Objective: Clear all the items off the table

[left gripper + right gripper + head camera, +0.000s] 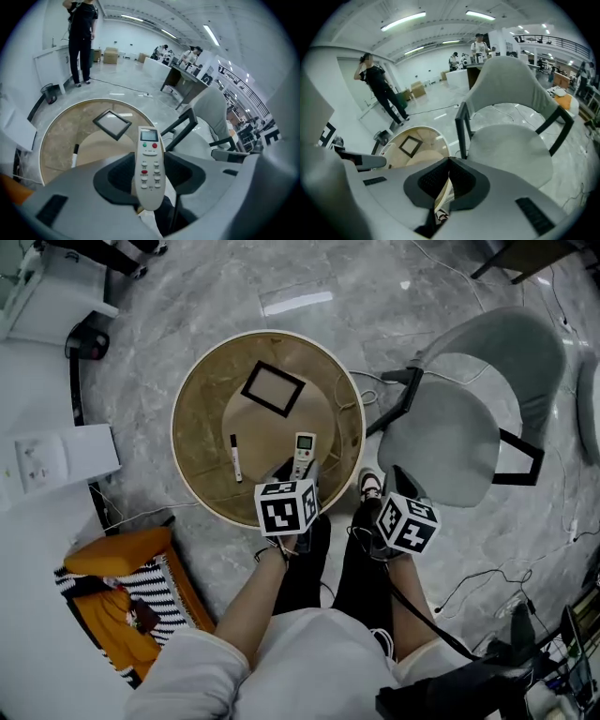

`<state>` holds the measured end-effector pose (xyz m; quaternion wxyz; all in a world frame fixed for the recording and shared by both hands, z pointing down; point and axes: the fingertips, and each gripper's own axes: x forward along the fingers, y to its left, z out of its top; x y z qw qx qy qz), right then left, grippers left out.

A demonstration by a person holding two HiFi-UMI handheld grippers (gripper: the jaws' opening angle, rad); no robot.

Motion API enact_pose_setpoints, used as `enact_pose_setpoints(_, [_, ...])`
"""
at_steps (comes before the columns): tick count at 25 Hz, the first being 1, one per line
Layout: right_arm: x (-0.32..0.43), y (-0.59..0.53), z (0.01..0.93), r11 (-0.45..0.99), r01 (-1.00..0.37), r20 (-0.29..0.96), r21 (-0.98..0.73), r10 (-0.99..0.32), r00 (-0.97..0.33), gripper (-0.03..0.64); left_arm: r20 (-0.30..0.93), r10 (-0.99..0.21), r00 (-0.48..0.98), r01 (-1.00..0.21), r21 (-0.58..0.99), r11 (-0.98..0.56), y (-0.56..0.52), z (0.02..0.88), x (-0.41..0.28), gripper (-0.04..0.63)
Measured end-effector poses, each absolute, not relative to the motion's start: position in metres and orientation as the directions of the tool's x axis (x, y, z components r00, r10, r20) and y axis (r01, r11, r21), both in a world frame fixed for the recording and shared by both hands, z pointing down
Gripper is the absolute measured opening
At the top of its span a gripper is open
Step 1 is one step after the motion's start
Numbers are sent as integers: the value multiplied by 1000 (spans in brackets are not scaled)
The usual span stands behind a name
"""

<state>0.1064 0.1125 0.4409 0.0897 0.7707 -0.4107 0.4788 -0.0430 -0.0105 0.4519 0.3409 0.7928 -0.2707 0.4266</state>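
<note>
Left gripper view shows the left tongs (149, 164) spread wide and clamped on a white remote (150, 140), one pad on each long side. Its screen end points out past the tips and its button end runs back toward the camera. From the head view the remote (304, 454) sits over the near edge of the round counter (187, 409), apparently lifted clear of the top rather than lying on it.

The right tongs (449, 161) are closed tip to tip with nothing gripped. Only a sliver of counter rim and a shoe shows through the slit behind the tips. They hang off the counter, between its edge and the grey chair (450, 437).

The step in hand looks like carrying the remote away, the first of three items. A marker pen (235, 457) and a black-framed panel (274, 388) remain on the counter.

Next, the remote needs a place off the counter; which spot is meant I cannot tell. The free right tongs would have to open before reaching for the slim pen, which calls for a low, square approach.
</note>
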Motion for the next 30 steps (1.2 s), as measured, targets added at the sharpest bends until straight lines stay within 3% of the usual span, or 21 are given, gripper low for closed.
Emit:
enact_pose_setpoints(16, [212,229,452,-830,-492,822,-264,-460,335,25,866,60,496,-468,325,-821,105,454,102,199])
enact_pose_setpoints(30, [284,271,515,-848,-455,860,-272,-426,280,24,887,111,448,-471,340,-814,156,530,207,199])
